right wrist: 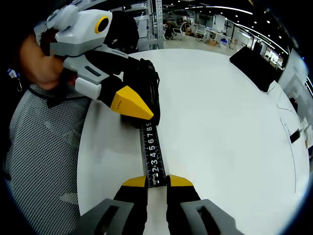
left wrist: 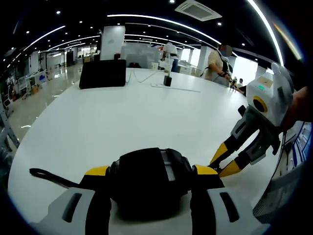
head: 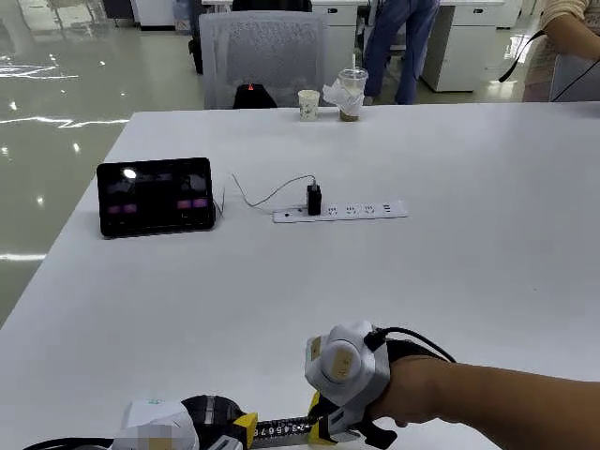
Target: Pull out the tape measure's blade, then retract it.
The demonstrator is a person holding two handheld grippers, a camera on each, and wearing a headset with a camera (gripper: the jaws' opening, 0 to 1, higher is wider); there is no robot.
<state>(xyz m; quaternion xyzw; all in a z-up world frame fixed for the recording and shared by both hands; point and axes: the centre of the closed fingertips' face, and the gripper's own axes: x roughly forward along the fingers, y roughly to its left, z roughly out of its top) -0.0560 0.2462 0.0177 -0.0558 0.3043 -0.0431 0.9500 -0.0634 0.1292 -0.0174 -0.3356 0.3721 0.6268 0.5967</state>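
Now, tape measure (right wrist: 145,81) at the near edge of the table (head: 375,281), blade (right wrist: 150,152) partly drawn out.
The left gripper (left wrist: 151,170) clamps the case (left wrist: 146,188); the right gripper (right wrist: 156,182) pinches the blade tip. Pull straight, keeping the case pinned.

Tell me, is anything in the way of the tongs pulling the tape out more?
No. The right tongs pinch the blade, and the left tongs hold the tape measure case. The power strip and tablet sit far off across the white table, not along the blade's line.
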